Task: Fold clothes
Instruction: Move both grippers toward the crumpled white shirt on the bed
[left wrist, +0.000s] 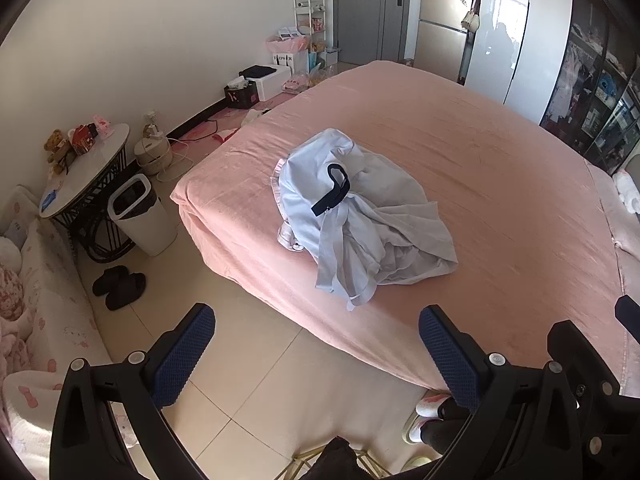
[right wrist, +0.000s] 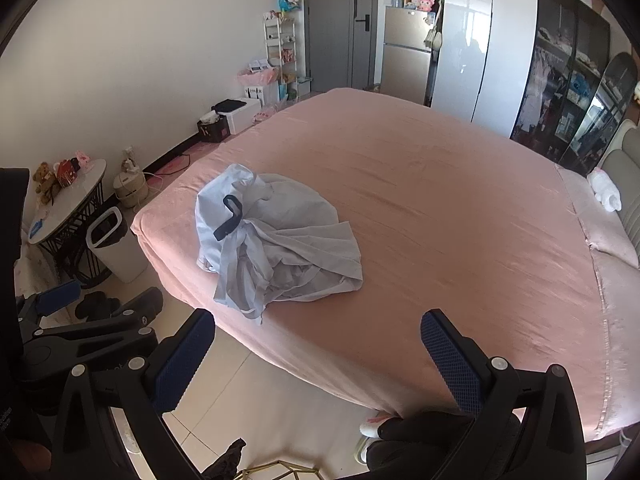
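Item: crumpled pale-blue thin woven garment [left wrist: 360,216], one piece, heaped loosely on the pink plush-covered bed [left wrist: 500,168]. It lies toward the bed's near left corner, set in from both edges, with a loose tail of cloth trailing toward the near edge. The surface is soft and heavily creased, folds running in all directions. A dark navy flat strap [left wrist: 334,192] lies bent into a hook shape across its top. A small pale frilled trim shows at its left side; what that part is cannot be made out at this distance.

Left gripper [left wrist: 316,356]: black rigid frame, blue dimpled rubber pads [left wrist: 180,360], jaws spread wide with nothing between them. It hangs over the cream tiled floor [left wrist: 248,380] just off the bed's near edge; the garment is ahead of it and well apart.

Right gripper [right wrist: 318,356]: same build, jaws likewise wide and empty, above the bed's near edge. The garment [right wrist: 276,240] lies ahead and to its left, not touched.

Bed cover: matte, short-piled, smooth apart from faint streaks, draped over rounded corners.
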`<state>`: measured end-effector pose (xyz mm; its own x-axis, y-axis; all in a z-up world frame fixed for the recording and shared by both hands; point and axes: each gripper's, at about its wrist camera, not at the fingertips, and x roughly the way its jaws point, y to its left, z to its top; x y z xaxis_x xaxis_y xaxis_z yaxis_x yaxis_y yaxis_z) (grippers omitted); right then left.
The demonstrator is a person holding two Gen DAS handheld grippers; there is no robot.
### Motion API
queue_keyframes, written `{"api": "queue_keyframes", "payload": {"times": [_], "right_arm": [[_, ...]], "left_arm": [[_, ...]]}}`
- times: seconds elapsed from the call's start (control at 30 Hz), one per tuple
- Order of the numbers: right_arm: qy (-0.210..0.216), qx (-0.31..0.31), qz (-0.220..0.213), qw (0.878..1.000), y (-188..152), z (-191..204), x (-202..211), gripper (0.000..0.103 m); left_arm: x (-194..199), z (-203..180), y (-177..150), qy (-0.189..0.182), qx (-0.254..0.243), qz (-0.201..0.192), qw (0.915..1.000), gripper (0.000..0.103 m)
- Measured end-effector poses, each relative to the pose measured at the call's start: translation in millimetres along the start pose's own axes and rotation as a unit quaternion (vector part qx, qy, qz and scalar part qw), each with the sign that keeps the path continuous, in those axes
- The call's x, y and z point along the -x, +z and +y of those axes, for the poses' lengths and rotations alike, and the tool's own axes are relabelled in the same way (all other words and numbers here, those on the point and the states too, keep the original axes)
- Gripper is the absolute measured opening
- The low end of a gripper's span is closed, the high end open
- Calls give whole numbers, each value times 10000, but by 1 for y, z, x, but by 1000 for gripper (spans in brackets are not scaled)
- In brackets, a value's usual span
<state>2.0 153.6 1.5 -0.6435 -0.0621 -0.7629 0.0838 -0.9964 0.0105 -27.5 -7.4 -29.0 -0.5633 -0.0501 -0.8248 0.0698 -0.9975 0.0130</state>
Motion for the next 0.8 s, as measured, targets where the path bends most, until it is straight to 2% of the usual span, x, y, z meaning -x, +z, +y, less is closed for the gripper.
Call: {"api": "queue_keyframes", "payload": {"times": [0.33,0.8], "right_arm": [[192,51,219,9996,10,8,-30,103],[193,98,517,9984,18,10,-68,103]], "left_arm": [[-24,7,10,42,152,200,9997,103],[-61,5,19,60,212,495,9985,103]]}}
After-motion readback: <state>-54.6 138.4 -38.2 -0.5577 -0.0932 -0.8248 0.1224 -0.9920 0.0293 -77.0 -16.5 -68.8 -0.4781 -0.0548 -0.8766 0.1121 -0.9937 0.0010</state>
